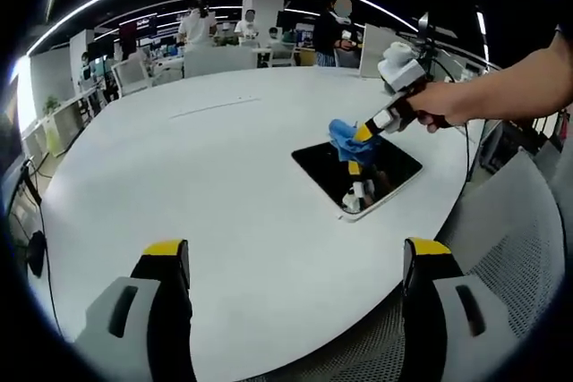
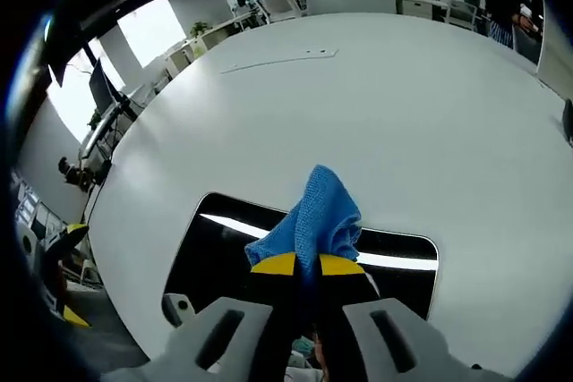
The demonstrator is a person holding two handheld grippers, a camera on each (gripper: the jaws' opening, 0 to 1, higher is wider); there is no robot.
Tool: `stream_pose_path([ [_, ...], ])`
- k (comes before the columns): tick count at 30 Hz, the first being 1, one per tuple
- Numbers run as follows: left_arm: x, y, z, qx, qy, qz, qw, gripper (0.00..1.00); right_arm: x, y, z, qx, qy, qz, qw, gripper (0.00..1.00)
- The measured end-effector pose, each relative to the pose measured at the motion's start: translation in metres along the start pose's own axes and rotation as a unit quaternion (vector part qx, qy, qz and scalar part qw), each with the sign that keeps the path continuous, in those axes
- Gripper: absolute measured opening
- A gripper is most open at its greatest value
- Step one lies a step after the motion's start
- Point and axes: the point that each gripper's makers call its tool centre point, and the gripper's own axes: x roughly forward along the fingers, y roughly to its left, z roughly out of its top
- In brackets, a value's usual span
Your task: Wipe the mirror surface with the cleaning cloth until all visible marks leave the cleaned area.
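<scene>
Your right gripper [image 2: 307, 264] clenches the cloth [image 2: 315, 216] over the mirror [image 2: 215, 239] — wiping underway; left gripper [image 1: 295, 261] released.

Mirror [image 2: 224, 248] partly hidden behind cloth [image 2: 313, 216].

blue cloth [image 2: 313, 221], dark mirror [image 1: 358, 170], white table [image 1: 215, 176]

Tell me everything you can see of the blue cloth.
The blue cloth looks like soft, woven microfibre, bunched into a crumpled peak. The right gripper has its jaws shut on the lower end. The cloth hangs over the dark mirror, which lies flat on the white table; contact with the glass cannot be told.
</scene>
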Motion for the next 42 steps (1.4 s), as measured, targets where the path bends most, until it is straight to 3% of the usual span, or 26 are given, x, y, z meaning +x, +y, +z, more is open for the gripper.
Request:
stream_pose_path([
  [30, -0.002, -0.003, -0.002, -0.001, 0.012, 0.001, 0.9999, 0.99, 0.041, 0.091, 0.024, -0.050, 0.013, 0.053, 0.9973, 0.01],
  [34, -0.002, -0.002, -0.005, 0.003, 0.018, 0.003, 0.9998, 0.98, 0.043, 0.095, 0.024, -0.062, 0.019, 0.045, 0.9969, 0.01],
  [38, -0.002, -0.001, -0.004, 0.004, 0.017, 0.006, 0.9998, 0.98, 0.041, 0.092, 0.021, -0.045, 0.014, 0.054, 0.9974, 0.01],
  [42, -0.002, 0.001, -0.005, 0.007, 0.019, 0.007, 0.9998, 0.98, 0.033, 0.098, 0.011, -0.048, 0.020, 0.057, 0.9970, 0.01],
])
